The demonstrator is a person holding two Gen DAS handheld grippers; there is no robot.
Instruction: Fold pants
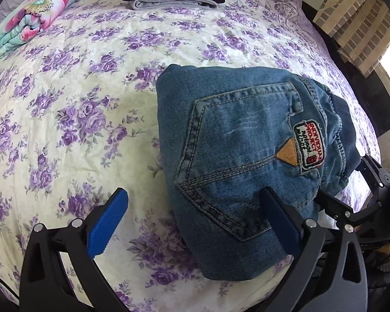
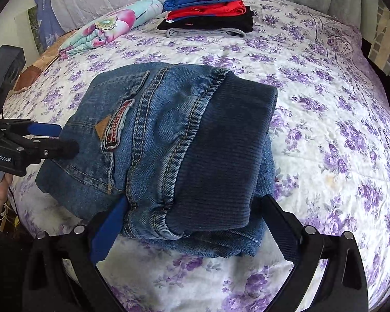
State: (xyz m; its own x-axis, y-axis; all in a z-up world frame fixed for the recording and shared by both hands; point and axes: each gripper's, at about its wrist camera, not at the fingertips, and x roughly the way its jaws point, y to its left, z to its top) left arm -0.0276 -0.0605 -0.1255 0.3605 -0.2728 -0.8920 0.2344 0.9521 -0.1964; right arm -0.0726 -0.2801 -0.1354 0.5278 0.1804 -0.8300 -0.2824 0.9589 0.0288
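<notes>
Jeans point(image 2: 153, 140): folded bundle, frame centre, on bedspread point(image 2: 325, 119). Thick denim, soft, fairly heavy; best hold likely ribbed waistband point(image 2: 221, 156). Left gripper point(image 1: 195, 223): released, straddling near edge. Right gripper point(image 2: 192, 228): spread around waistband end, seemingly unclenched.

1. An embroidered patch point(image 1: 309, 144) is sitting on the jeans point(image 1: 234, 161) beside the back pocket, right of centre in the left wrist view. It is reading "INDIVIDUAL PROJECT" in red capitals, with a line of dark script beneath that is starting "Natural"; the rest is staying illegible.

2. In the right wrist view the same patch point(image 2: 117, 127) is showing edge-on, its lettering unreadable.

3. At the left edge of the right wrist view, white lettering "GenRobot.AI" is appearing on the black body of the left gripper point(image 2: 58, 137).
</notes>
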